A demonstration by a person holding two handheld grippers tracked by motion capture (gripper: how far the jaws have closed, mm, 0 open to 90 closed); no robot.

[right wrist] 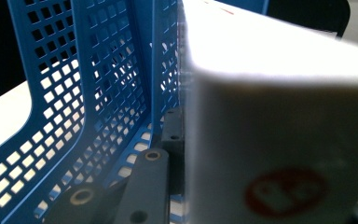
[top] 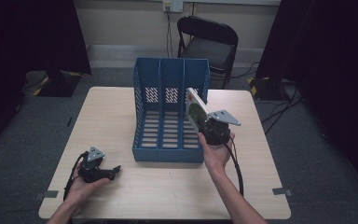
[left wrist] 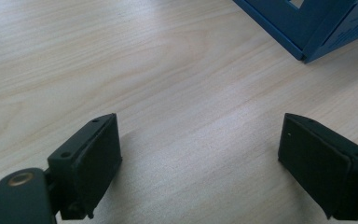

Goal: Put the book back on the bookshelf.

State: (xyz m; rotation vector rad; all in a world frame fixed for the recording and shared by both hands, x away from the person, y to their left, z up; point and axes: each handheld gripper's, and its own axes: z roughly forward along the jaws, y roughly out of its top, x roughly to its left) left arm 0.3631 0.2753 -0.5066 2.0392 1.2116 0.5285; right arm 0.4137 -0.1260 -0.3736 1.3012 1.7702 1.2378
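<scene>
- Table: pale wood-grain top, smooth, low sheen.
- File rack: blue plastic, perforated walls, slightly glossy.
- Box: white, smooth card-like faces with printed colour.
- Left tongs: matt black pads, finely textured.
- Chair: dark padded seat, black frame.

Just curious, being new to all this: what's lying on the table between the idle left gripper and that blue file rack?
Nothing: in the high view, bare wooden table separates the left gripper from the blue file rack; the left gripper view shows the same.
</scene>
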